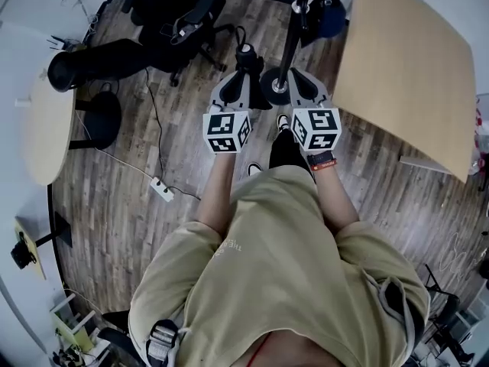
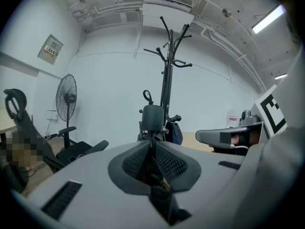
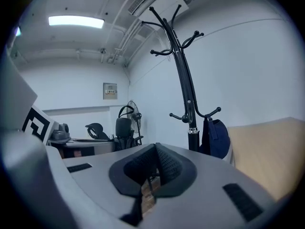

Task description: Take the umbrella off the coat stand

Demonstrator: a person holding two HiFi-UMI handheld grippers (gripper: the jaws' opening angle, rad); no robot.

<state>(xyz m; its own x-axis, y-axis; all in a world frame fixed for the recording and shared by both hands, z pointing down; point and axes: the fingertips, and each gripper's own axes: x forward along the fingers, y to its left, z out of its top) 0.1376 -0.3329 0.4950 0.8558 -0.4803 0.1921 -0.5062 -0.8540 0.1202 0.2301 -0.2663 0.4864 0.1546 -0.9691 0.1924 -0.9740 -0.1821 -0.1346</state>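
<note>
Left gripper view | my left gripper (image 2: 153,146) clamps folded umbrella (image 1: 245,58) near coat stand (image 2: 166,80) | likely light, stiff; hold by handle (image 2: 153,117) | right gripper (image 3: 155,165) closed, empty.

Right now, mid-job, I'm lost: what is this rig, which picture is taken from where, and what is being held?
There is no robot arm here. A person in a beige shirt holds a pair of tongs in each hand. The head view comes from a camera on the person's head, looking down at the wooden floor. The two gripper views come from cameras riding on the tongs, looking along them.

The left tongs are shut on a folded black umbrella, which is held apart from the coat stand. The right tongs are shut with nothing between them. What looks like a dark blue cap hangs low on the stand. On the floor are an office chair and a power strip.
</note>
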